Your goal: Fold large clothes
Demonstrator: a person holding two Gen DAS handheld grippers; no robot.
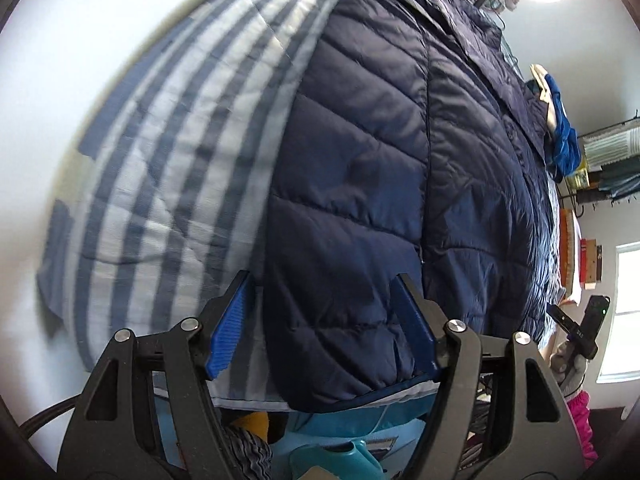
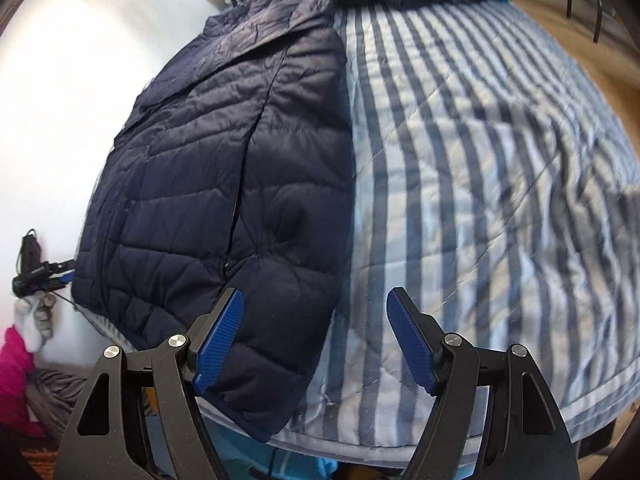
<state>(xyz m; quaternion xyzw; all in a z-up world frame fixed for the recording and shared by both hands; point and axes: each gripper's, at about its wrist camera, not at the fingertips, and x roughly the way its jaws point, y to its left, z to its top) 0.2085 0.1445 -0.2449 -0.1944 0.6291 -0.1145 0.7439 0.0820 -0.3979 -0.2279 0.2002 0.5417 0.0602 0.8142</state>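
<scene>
One navy quilted jacket [image 2: 224, 168] is laid flat on the striped bed [image 2: 480, 160]. Both the left gripper [image 1: 320, 320] and right gripper [image 2: 316, 340] are held wide, grasping nothing. No writing can be read.

Ahead of the black left claw [image 1: 324, 312] with blue ribbed pads [image 1: 228, 320] lies a navy quilted jacket [image 1: 380, 168]; left of it, a blue-and-white striped bedspread [image 1: 180, 152].
</scene>
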